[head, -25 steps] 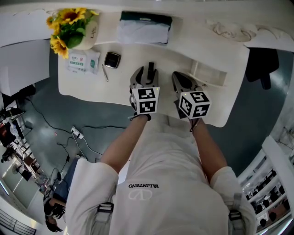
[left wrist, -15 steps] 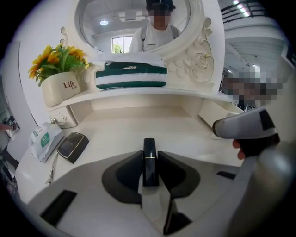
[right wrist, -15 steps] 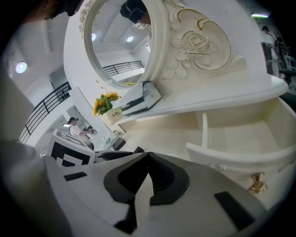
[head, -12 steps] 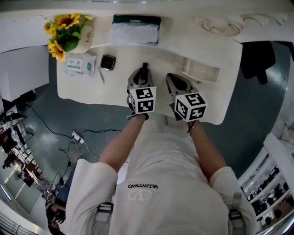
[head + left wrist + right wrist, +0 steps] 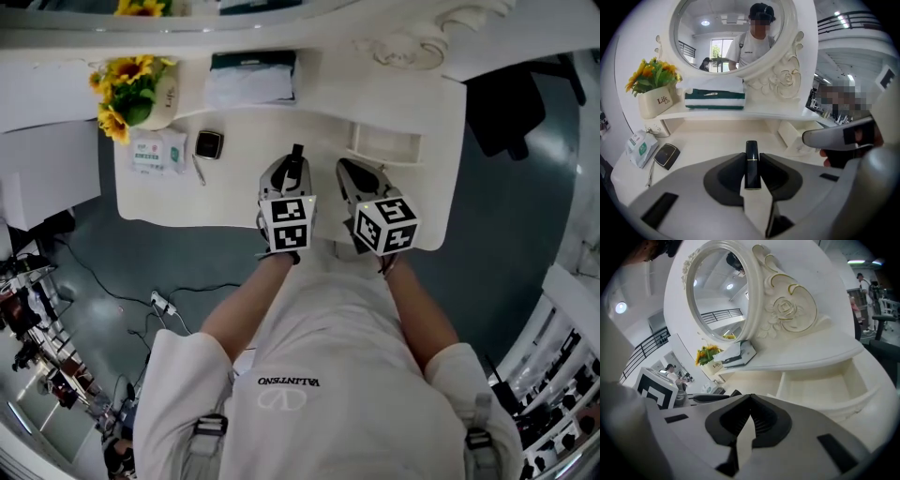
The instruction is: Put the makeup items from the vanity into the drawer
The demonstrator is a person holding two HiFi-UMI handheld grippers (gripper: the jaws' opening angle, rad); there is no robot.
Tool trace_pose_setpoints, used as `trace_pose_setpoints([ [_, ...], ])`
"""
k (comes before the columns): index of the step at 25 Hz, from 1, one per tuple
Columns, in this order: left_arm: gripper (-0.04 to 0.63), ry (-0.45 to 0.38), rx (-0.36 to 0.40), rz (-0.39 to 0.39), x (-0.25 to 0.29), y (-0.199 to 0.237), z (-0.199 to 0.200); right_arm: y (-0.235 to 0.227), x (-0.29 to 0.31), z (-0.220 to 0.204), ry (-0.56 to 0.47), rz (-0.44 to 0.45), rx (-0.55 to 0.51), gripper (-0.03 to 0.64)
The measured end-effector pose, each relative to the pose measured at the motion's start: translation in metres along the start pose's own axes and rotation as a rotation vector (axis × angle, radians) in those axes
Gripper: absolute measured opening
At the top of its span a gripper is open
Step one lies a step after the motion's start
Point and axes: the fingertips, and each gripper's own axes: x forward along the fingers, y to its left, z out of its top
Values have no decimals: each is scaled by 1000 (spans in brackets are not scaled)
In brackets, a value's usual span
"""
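Note:
My left gripper (image 5: 293, 167) (image 5: 751, 158) is shut on a black lipstick tube (image 5: 751, 165) (image 5: 296, 154), which stands upright between its pads above the white vanity top (image 5: 239, 183). Its jaws have just been closing with the lipstick between them. My right gripper (image 5: 350, 174) (image 5: 750, 397) hovers beside it to the right, shut and empty. Just beyond it lies the open white drawer (image 5: 382, 146) (image 5: 820, 392) (image 5: 793, 135), showing a bare inside. A black compact (image 5: 208, 144) (image 5: 666, 155) and a thin metal tool (image 5: 198, 171) lie on the vanity to the left.
A sunflower pot (image 5: 142, 86) (image 5: 654, 91) and a wipes pack (image 5: 151, 153) (image 5: 639, 146) sit at the left. A green-and-white tissue box (image 5: 251, 80) (image 5: 715, 96) rests on the shelf under the oval mirror (image 5: 736, 33) (image 5: 723, 296). Cables trail on the floor (image 5: 112, 281).
Both grippers have lifted a little above the vanity top, the left one carrying the lipstick. The vanity now sits slightly higher and further left in the head view.

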Motion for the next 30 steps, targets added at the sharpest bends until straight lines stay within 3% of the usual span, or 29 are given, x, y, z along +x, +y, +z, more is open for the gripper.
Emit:
trace_pose_setpoints([
  [12, 98, -96, 24, -110, -15, -74, 58, -35, -58, 35, -107, -88, 15, 12],
  [20, 98, -84, 30, -167, -2, -120, 67, -65, -81, 42, -122, -138, 28, 11],
  [30, 98, -72, 27, -182, 18, -153, 73, -91, -94, 41, -121, -147, 48, 12],
])
